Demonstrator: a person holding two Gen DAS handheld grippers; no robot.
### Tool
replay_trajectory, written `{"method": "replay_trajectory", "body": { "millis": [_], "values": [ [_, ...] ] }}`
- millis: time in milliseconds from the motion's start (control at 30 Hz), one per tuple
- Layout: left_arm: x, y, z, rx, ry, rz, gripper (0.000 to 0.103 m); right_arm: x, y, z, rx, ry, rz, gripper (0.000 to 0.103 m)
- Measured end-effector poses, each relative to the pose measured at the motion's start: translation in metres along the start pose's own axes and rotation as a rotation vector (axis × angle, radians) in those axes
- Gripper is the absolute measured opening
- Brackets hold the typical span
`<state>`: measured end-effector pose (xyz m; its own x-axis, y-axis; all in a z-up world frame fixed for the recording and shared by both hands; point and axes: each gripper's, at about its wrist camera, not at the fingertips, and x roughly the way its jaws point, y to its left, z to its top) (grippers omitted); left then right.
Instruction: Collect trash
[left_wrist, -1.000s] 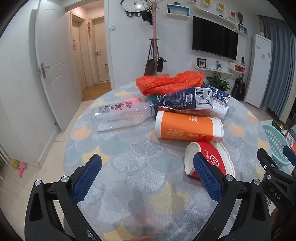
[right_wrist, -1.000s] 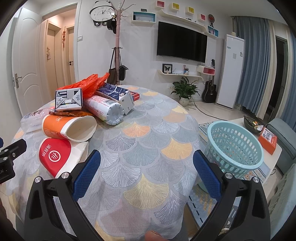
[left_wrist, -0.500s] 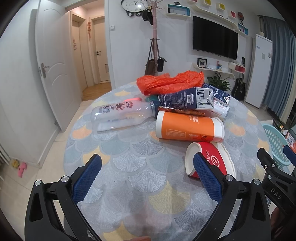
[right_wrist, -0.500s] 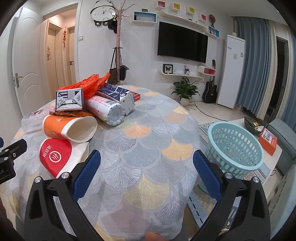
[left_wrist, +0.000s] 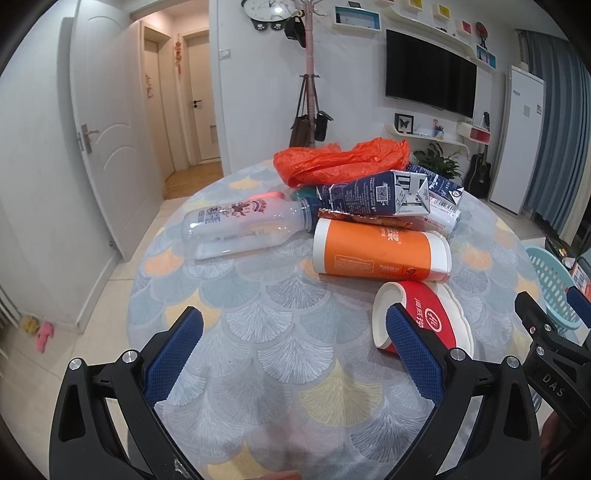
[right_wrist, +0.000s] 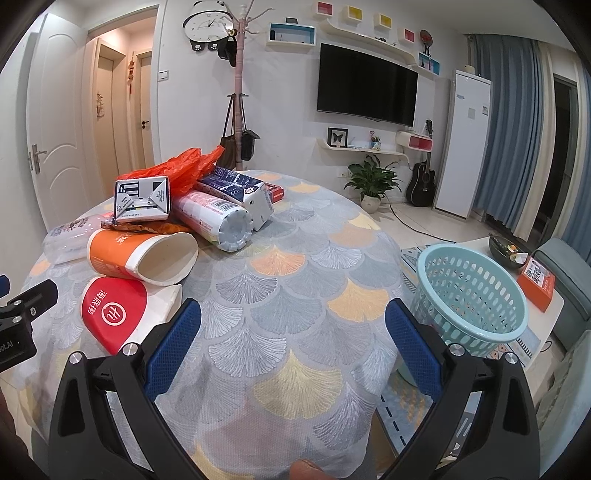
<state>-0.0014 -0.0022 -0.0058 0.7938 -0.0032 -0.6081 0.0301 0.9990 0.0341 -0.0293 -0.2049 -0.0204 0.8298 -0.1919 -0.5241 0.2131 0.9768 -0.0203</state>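
Paper cups, crumpled orange bag, perforated plastic basket.

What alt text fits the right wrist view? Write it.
Open right gripper hovers over a round table with a fan-patterned cloth. Left of it lie a red paper cup, an orange paper cup and cartons; a pale blue plastic basket stands right.

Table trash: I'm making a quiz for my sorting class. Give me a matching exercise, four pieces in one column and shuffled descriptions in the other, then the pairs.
1. clear bottle
2. orange cup
3. red cup
4. orange bag

A. crumpled at the far end of the pile
B. flattened, nearest the left gripper
C. lying on its side, left of the pile
D. on its side, open mouth toward the basket

1-C, 2-D, 3-B, 4-A
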Motion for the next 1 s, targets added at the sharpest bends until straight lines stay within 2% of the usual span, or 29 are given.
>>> {"method": "replay_trajectory", "body": {
  "millis": [700,1000],
  "values": [
    [0.0014,0.0016,-0.0016,-0.001,0.003,-0.002,0.096,0.0011,0.0003,-0.0005,0.002,0.005,-0.003,0.095],
    [0.0037,0.0017,-0.003,-0.002,0.009,-0.003,0.096,0.0088,-0.0052,-0.0014,0.007,0.048,-0.063,0.095]
  ]
}}
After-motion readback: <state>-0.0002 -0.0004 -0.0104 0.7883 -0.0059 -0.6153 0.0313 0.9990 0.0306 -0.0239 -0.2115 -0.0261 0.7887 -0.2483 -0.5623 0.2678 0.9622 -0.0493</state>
